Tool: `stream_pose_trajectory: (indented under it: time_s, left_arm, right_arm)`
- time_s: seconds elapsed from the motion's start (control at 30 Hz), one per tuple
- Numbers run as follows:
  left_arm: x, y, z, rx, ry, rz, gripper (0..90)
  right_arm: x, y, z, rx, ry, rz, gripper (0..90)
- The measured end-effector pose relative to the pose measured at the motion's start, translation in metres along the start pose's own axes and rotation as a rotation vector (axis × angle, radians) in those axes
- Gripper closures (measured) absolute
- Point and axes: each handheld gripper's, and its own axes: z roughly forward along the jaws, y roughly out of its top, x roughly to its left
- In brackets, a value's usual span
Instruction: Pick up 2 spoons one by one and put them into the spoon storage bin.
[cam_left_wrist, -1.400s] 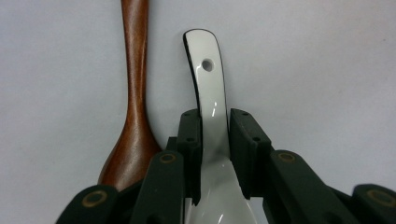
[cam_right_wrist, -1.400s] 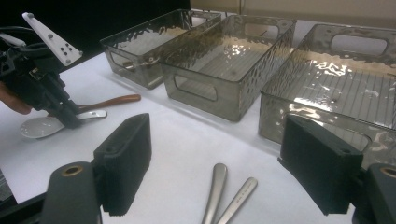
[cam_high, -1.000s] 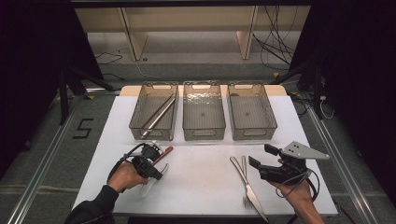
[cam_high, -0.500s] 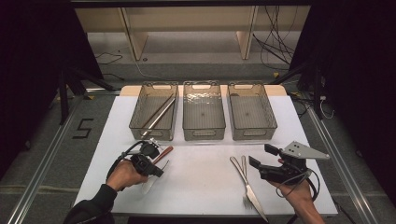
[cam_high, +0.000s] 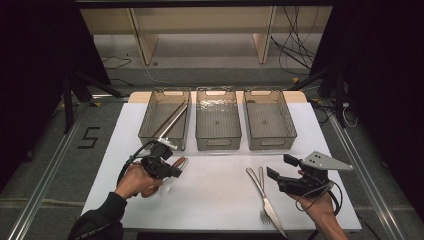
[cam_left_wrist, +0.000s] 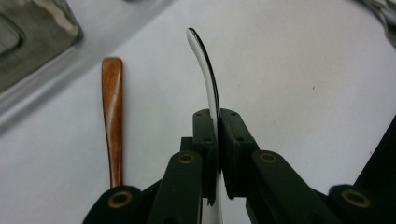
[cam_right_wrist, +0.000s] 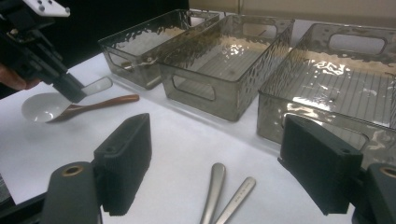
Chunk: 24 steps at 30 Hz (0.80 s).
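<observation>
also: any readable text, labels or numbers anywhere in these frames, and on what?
"5": a dark digit marked on the grey floor left of the table, seen in the high view.
Nothing else is legible: the three clear bins, the cutlery and both grippers carry no lettering that can be read. The knife handle in the right gripper view may bear a faint stamp, too small and blurred to read.

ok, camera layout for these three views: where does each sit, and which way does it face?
High view: above the person's side, facing forward and down on the table; forearms enter at the bottom.
Left gripper view: on the left hand-held gripper, along jaws shut on a metal spoon.
Right gripper view: on the right hand-held gripper, toward three bins.
Shared: the spoon.
</observation>
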Motion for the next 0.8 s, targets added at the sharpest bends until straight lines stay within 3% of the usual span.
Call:
stream_pose_trajectory:
  time_s: [0.3, 0.8]
  left_arm:
    - [0.006, 0.018, -0.008, -0.068, -0.014, -0.004, 85.1]
    - [0.006, 0.052, -0.011, -0.133, -0.019, 0.014, 85.1]
  right_arm:
    - [0.0, 0.0, 0.0, 0.0, -0.001, 0.002, 25.7]
    - [0.0, 0.0, 0.0, 0.001, 0.0, 0.005, 25.7]
